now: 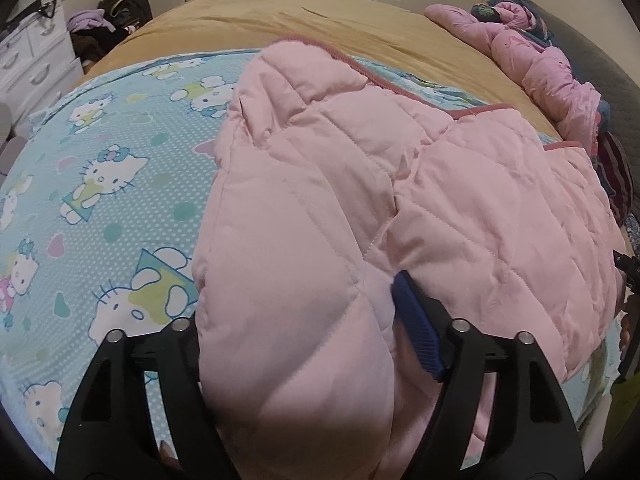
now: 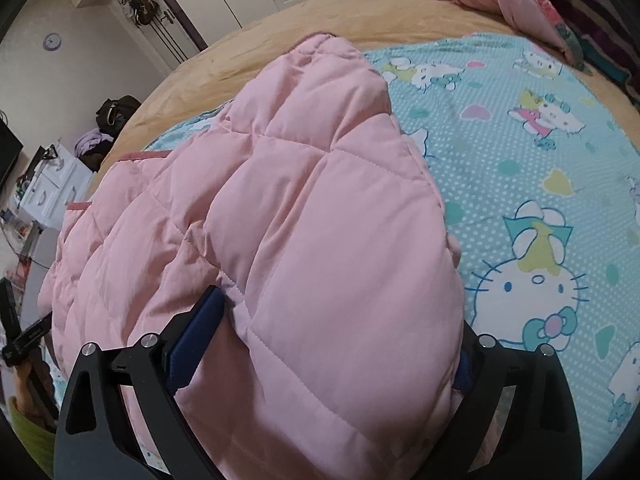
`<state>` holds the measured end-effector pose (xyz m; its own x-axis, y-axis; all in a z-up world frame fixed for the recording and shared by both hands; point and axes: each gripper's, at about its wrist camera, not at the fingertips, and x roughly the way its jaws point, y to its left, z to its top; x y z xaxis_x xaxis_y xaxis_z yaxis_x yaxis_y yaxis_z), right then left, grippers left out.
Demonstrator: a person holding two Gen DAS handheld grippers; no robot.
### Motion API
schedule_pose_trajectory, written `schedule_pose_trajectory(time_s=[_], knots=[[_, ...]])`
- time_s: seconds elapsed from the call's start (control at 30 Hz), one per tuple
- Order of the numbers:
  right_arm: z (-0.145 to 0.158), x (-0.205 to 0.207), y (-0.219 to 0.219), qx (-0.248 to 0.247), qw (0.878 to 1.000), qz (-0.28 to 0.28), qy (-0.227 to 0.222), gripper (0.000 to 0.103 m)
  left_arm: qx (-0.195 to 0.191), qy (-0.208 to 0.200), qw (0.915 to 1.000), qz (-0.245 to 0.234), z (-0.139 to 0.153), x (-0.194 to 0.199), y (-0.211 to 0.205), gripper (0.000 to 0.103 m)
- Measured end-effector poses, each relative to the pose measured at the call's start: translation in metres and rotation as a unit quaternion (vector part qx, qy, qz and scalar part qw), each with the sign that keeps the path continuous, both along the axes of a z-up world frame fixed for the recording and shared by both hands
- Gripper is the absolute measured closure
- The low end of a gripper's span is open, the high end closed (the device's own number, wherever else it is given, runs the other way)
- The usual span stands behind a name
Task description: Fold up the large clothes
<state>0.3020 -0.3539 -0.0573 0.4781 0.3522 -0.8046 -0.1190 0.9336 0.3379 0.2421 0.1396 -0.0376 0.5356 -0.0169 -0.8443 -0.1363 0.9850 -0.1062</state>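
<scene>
The pink jacket (image 1: 400, 184) lies on the cartoon sheet (image 1: 100, 200) across the near part of the bed (image 1: 320, 24). The left gripper (image 1: 304, 344) has its jaws pinching a thick padded fold; the right gripper (image 2: 320, 344) likewise pinches a bunched fold.

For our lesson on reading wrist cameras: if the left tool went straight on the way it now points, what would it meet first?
The left tool would meet the pink quilted jacket at once: a padded fold already bulges between its fingers. Beyond lies more jacket on the cartoon-cat sheet; depth there is unclear.
</scene>
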Motion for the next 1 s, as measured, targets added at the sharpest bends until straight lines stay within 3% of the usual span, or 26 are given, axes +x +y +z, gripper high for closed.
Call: schedule_pose_trajectory(time_s=[0.1,0.3,0.57,1.0], knots=[[0.001,-0.002,-0.001,-0.006,1.0,-0.001,-0.004,0.009,0.01,-0.001,0.9999,-0.001,0.003,-0.002,-0.002,0.028],[0.006,-0.01,-0.001,-0.02,1.0,-0.003,-0.015,0.009,0.02,0.0,0.9998,0.01,0.007,-0.005,-0.002,0.01],[0.023,-0.028,0.0,-0.038,0.998,-0.015,-0.057,0.004,-0.003,-0.017,0.9996,0.023,0.019,-0.017,0.001,0.009],[0.068,-0.068,0.004,-0.062,0.989,0.002,-0.133,0.004,0.016,-0.052,0.998,0.033,0.05,-0.04,-0.011,0.009]])
